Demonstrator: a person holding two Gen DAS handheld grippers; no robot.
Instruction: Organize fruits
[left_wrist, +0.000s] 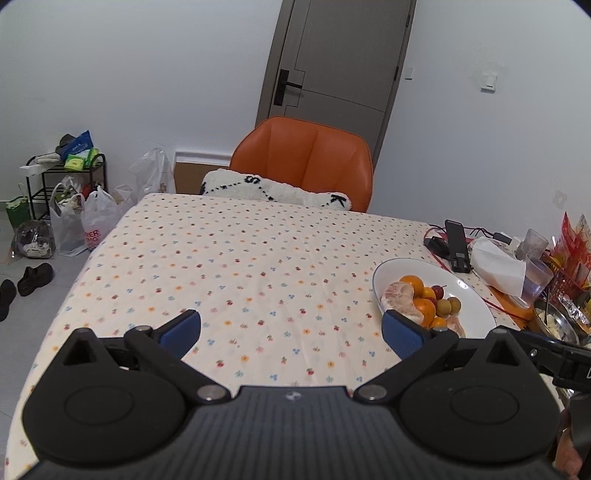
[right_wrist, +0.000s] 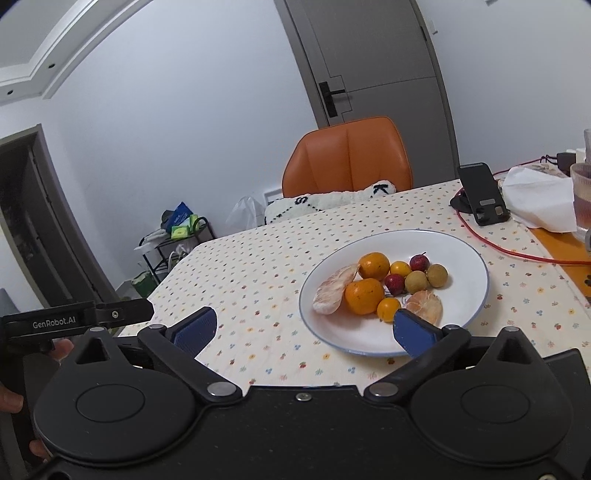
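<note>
A white plate (right_wrist: 458, 295) (left_wrist: 472, 295) on the dotted tablecloth holds a pile of fruit: oranges (right_wrist: 364, 295) (left_wrist: 413, 284), a pomelo segment (right_wrist: 334, 290) (left_wrist: 400, 301), a peeled citrus piece (right_wrist: 424, 304), small red fruits (right_wrist: 419, 263) and brownish round fruits (right_wrist: 416, 282). My right gripper (right_wrist: 301, 328) hovers open just in front of the plate, its right pad over the near rim, nothing between the fingers. My left gripper (left_wrist: 291, 332) is open over bare cloth, left of the plate.
An orange chair (left_wrist: 306, 162) with a white cushion (left_wrist: 273, 188) stands at the table's far side. A phone on a stand (right_wrist: 482, 194), red cable (right_wrist: 517, 251), tissues (right_wrist: 539, 199), glasses (right_wrist: 583, 195) and a metal bowl (left_wrist: 554, 321) crowd the right. Bags and shoes lie on the floor at left.
</note>
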